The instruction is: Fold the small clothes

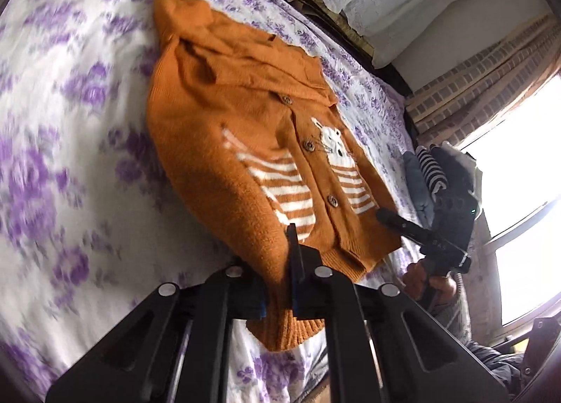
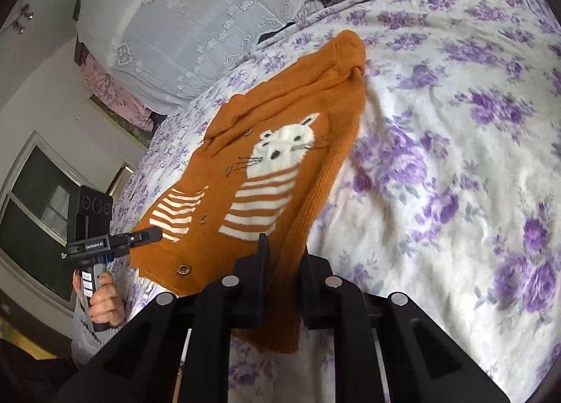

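An orange knit cardigan (image 1: pixel 228 122) with a white cat, white stripes and brown buttons lies on the purple-flowered bedspread (image 1: pixel 70 122). Its hem end is lifted toward me. My left gripper (image 1: pixel 280 262) is shut on one hem corner, and ribbed edge hangs below the fingers. In the same view my right gripper (image 1: pixel 385 219) reaches the opposite hem corner from the right. In the right wrist view the cardigan (image 2: pixel 308 94) runs down between the fingers of my right gripper (image 2: pixel 284 262), which is shut on its side edge near the hem. The left gripper (image 2: pixel 154 233) pinches the far corner there.
A white lace-covered pile (image 2: pixel 193 17) lies along the head of the bed. A stack of dark and striped clothes (image 1: pixel 431 171) sits at the bed's edge by a bright window (image 1: pixel 519 175). A person's hand (image 2: pixel 101 301) holds the left gripper's handle.
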